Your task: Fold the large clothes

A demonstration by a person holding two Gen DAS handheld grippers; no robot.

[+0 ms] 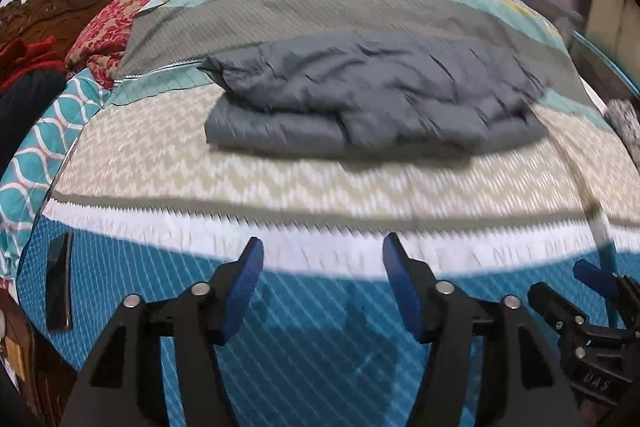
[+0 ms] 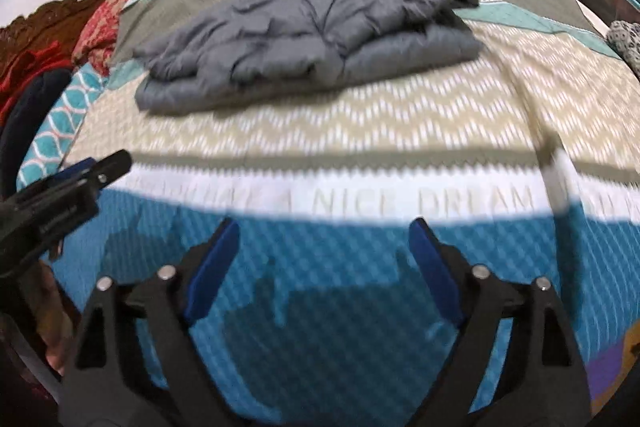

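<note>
Here, your left gripper [image 1: 322, 267] and right gripper [image 2: 324, 251] hang spread, empty; well beyond the fingers, the grey garment [image 1: 368, 95] lies folded, apparently finished.

**Right wrist view: folded garment on bed**

Grey garment [image 2: 308, 39] lies folded in a wrinkled bundle on the far part of the patterned bedspread [image 2: 360, 131]. Right gripper [image 2: 322, 247] hangs over the near blue band, jaws apart, holding nothing. Left gripper [image 2: 86, 167] enters near left.
</note>
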